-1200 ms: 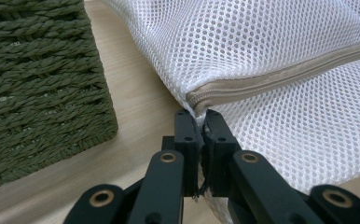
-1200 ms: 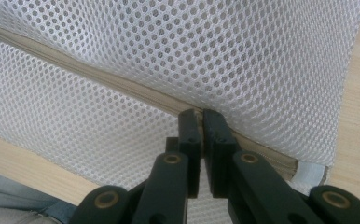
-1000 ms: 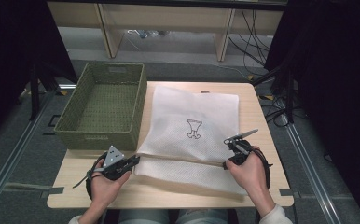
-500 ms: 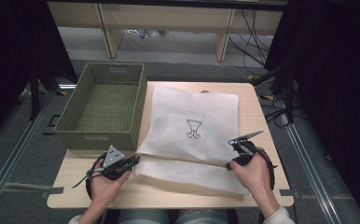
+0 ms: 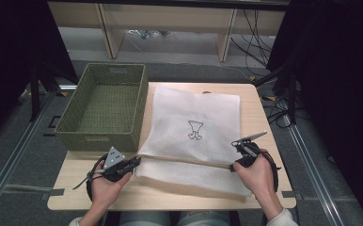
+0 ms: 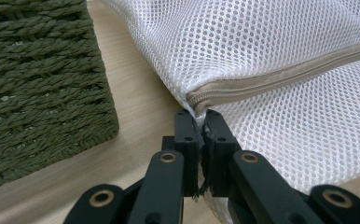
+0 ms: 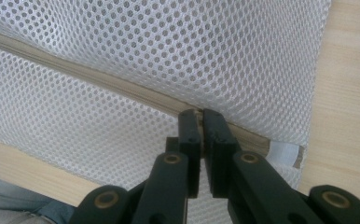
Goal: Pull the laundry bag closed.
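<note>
A white mesh bag (image 5: 193,117) with a small dark printed figure lies flat on the wooden table (image 5: 264,108). A beige zipper (image 5: 184,161) runs across its near part. My left gripper (image 5: 136,162) is shut on the bag's left corner, right at the zipper's end (image 6: 200,116). My right gripper (image 5: 232,165) is shut on the zipper close to its right end (image 7: 200,114). The zipper (image 7: 99,79) stretches away to the left of its jaws. The mesh (image 6: 271,42) rises a little from the table at the left corner.
A green woven basket (image 5: 105,106) stands empty at the table's left, its corner (image 6: 38,84) close beside my left gripper. Bare table (image 7: 350,116) lies to the right of the bag. Desk legs and cables are on the floor beyond.
My right gripper has shifted slightly to the right along the zipper line. The left gripper and the bag's left corner have stayed in place.
</note>
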`<move>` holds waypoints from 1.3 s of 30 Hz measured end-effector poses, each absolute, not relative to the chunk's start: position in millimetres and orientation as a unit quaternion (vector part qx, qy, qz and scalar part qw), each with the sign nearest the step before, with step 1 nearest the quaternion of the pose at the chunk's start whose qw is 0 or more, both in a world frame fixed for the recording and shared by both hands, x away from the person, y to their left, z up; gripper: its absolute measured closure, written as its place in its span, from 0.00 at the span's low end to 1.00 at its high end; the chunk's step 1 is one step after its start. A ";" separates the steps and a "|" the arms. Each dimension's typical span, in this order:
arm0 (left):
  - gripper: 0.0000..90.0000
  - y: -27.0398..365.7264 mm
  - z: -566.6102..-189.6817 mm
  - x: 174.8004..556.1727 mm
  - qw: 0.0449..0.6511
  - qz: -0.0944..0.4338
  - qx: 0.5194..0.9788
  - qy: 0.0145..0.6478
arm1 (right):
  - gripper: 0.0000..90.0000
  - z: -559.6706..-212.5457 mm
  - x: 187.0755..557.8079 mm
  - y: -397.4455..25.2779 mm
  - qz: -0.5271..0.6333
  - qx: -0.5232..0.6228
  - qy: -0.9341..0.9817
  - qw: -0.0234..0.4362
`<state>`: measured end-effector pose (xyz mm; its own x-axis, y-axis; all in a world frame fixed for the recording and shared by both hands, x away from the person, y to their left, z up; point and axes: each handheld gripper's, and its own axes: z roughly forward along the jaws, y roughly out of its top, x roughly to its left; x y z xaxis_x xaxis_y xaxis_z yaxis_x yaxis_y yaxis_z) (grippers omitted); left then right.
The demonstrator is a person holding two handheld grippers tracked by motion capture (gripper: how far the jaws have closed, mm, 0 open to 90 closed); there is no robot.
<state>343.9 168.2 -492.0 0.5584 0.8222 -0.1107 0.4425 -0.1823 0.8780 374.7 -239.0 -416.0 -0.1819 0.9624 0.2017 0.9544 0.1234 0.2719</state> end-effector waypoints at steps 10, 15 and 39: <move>0.94 168.3 -491.7 343.8 0.477 0.199 0.743 0.426 | 0.97 -415.3 374.6 -243.0 0.174 0.643 0.745 0.015; 0.94 168.4 -491.8 343.8 0.477 0.199 0.742 0.427 | 0.97 -417.0 374.2 -246.4 0.174 0.642 0.747 0.014; 0.94 168.9 -492.3 344.2 0.476 0.197 0.742 0.429 | 0.97 -418.7 371.0 -262.6 0.181 0.650 0.737 0.025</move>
<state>344.2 168.9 -492.3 0.5535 0.8248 -0.1157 0.4490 -0.1785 0.8755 371.0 -262.6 -418.7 -0.1527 0.9681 0.1988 0.9503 0.0886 0.2983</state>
